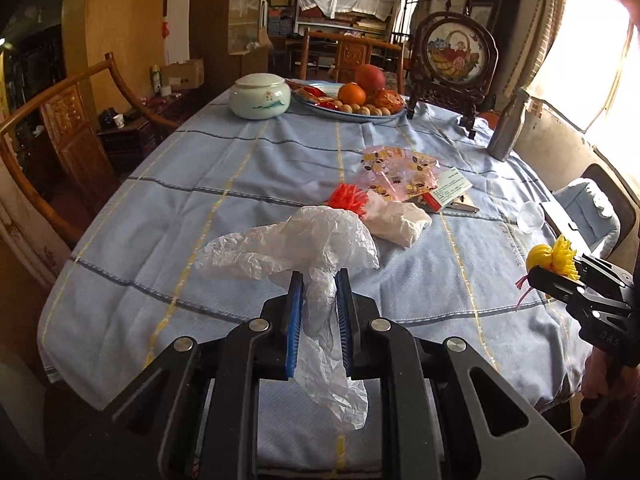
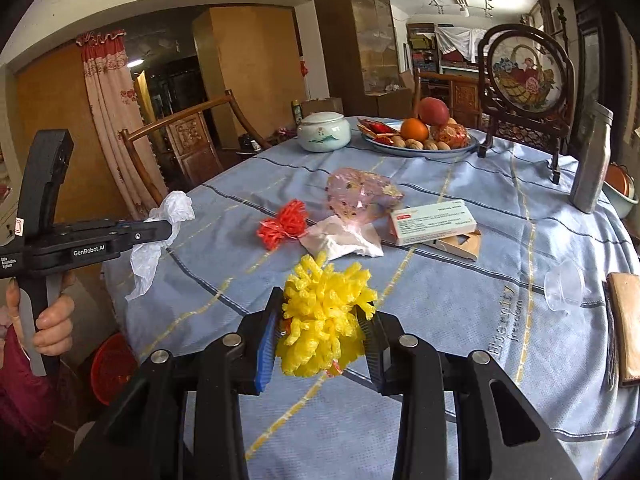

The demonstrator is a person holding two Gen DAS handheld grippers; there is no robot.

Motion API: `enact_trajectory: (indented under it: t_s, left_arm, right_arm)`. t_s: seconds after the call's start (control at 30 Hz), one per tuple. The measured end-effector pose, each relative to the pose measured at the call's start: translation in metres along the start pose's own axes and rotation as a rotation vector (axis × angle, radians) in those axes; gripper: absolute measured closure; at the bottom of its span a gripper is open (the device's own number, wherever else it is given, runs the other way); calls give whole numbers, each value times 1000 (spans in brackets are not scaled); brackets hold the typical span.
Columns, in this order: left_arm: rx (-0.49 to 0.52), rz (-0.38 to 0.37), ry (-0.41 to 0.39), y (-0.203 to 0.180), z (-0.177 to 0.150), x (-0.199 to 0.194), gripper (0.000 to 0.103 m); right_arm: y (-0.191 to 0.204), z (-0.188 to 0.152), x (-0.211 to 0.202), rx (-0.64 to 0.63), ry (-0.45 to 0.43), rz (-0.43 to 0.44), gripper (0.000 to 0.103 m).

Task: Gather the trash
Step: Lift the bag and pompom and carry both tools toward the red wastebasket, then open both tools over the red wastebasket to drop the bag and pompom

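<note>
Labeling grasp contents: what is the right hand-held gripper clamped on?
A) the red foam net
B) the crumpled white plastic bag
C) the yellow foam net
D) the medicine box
C: in the right wrist view the right hand-held gripper has its fingers closed on the yellow foam net, while the white plastic bag sits in the left hand-held gripper.

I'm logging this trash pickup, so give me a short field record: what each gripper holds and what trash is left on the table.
left gripper: shut on white plastic bag
right gripper: shut on yellow pom-pom
on tablecloth: red pom-pom, white wrapper, pink cellophane, medicine box, clear cup
not trash: fruit plate, lidded jar
</note>
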State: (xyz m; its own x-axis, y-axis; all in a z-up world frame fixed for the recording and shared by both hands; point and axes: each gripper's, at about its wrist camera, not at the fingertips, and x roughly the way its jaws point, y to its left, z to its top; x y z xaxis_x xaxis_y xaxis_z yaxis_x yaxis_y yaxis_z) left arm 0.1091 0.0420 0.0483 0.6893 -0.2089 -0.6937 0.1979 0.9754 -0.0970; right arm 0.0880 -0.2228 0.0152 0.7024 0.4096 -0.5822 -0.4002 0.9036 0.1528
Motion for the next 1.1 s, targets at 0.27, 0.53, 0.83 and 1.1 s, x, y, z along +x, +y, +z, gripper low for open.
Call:
enact_trajectory:
  t_s: [0.27,0.53,0.83,1.1]
  left_arm:
    - [-67,77,-27,53,-42,-49,85]
    - [-173,157,-17,122,-92,-83,85]
    - [-303,197,106,197,-165,-81,80]
    - [-452,229,131,250,-196,-89,28]
  right_arm:
    - [64,5,2,-76,-2,83,66]
    - [136,11,19,-164,35,175,66]
    - [223,10,46,-262,111,282,66]
    - [292,-5,73,-339,203,361,66]
